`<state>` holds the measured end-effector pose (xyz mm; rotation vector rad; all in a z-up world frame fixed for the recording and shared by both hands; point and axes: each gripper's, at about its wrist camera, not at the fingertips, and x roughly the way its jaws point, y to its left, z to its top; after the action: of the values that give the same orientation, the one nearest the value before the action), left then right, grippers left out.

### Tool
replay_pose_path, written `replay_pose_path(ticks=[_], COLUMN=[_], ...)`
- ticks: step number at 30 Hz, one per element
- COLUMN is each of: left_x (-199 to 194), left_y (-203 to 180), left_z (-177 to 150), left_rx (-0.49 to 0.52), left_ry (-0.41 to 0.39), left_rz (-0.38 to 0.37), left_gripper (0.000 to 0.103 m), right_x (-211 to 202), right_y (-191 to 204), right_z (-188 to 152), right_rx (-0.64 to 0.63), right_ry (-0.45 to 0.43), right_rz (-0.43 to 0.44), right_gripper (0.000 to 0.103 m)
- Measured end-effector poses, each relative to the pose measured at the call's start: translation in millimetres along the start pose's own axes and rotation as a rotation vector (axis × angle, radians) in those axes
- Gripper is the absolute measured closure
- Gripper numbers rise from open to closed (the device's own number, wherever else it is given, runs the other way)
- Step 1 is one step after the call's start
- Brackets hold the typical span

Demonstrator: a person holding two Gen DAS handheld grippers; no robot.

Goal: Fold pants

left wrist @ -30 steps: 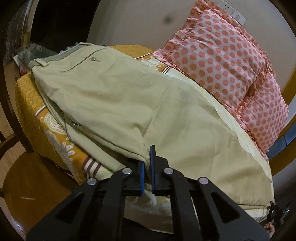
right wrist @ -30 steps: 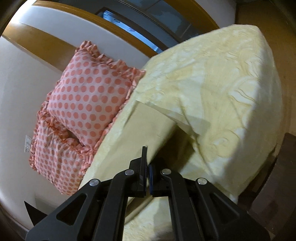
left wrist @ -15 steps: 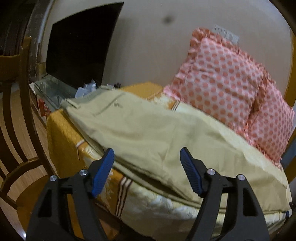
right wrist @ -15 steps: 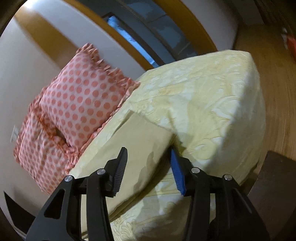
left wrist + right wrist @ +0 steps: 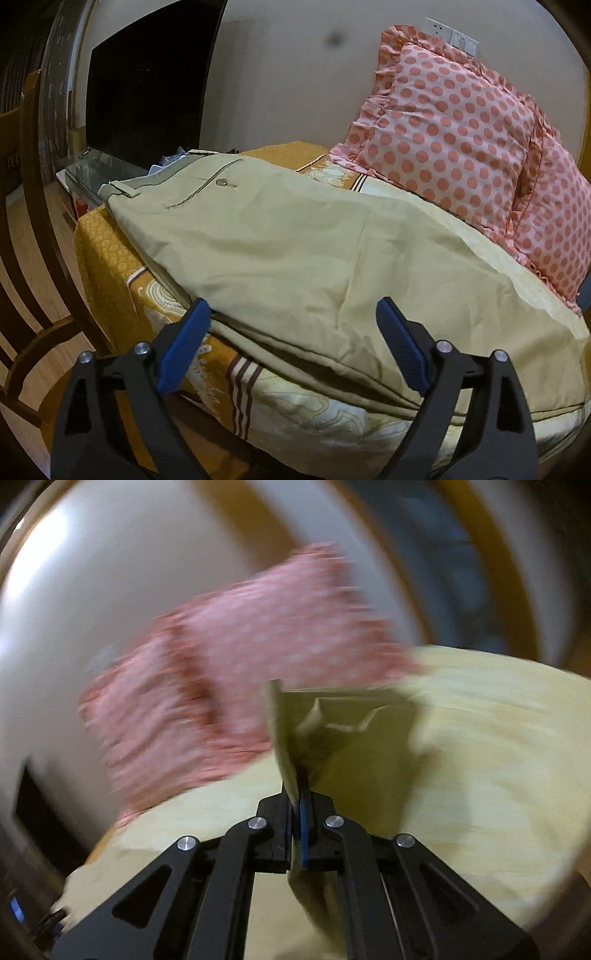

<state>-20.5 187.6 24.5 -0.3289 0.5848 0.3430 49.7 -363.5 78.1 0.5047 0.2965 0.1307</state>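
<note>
At the bottom of the left wrist view the left claw (image 5: 291,354) stands wide and empty just short of the near edge of the khaki pants (image 5: 295,251), which lie legs together along the bed (image 5: 110,266), apparently so the cloth stays flat for the fold. In the blurred right wrist view the right claw (image 5: 295,834) is pinched on a lifted hem of the pants (image 5: 343,738), I judge to carry that end over. Farther back the polka-dot pillows (image 5: 450,147) lean on the wall; the blur hides how much cloth is raised.
</note>
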Motion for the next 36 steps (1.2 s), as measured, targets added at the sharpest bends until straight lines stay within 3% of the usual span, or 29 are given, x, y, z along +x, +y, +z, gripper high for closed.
replay_pose_path(ticks=[1, 5, 8, 10, 11, 12, 15, 17, 19, 20, 22, 23, 33, 34, 36], left_x=[1, -4, -8, -9, -9, -9, -5, 0, 6, 8, 14, 18, 45, 47, 53], left_y=[1, 11, 22, 30, 34, 39, 59, 71, 79, 82, 90, 93, 106, 110, 115], left_z=[-1, 1, 6, 8, 9, 10, 14, 19, 23, 26, 32, 34, 59, 61, 62], left_rx=[-0.009, -0.065, -0.088, -0.096, -0.102, -0.111, -0.158, -0.196, -0.218, -0.229, -0.253, -0.262, -0.300, -0.326, -0.370], left_ry=[0.007, -0.006, -0.031, -0.038, -0.039, -0.041, -0.042, -0.040, -0.038, -0.036, -0.033, -0.026, 0.039, 0.038, 0.065], left_rz=[-0.005, -0.035, -0.016, 0.011, 0.018, 0.026, 0.032, 0.020, 0.016, 0.018, 0.012, 0.014, 0.004, -0.005, -0.008], left_gripper=[0.011, 0.011, 0.011, 0.011, 0.011, 0.011, 0.011, 0.012, 0.012, 0.013, 0.014, 0.014, 0.017, 0.020, 0.081], right_x=[0, 50, 76, 95, 98, 96, 77, 68, 71, 82, 100, 92, 88, 89, 87], right_y=[0, 116, 181, 229, 240, 252, 254, 244, 231, 227, 230, 230, 226, 226, 225], right_z=[0, -27, -68, -118, -135, -157, -159, -141, -132, -136, -153, -154, -152, -151, -150], right_rx=[0.000, -0.129, -0.226, -0.387, -0.439, -0.501, -0.512, -0.454, -0.416, -0.440, -0.499, -0.516, -0.451, -0.450, -0.431], right_ry=[0.000, 0.161, 0.324, 0.558, 0.631, 0.711, 0.649, 0.540, 0.502, 0.539, 0.648, 0.601, 0.631, 0.632, 0.630], right_rz=[0.000, 0.312, 0.453, 0.511, 0.523, 0.536, 0.566, 0.549, 0.481, 0.399, 0.317, 0.334, 0.376, 0.378, 0.389], right_gripper=[0.100, 0.100, 0.099, 0.092, 0.087, 0.076, 0.039, 0.037, 0.037, 0.037, 0.039, 0.038, 0.033, 0.032, 0.030])
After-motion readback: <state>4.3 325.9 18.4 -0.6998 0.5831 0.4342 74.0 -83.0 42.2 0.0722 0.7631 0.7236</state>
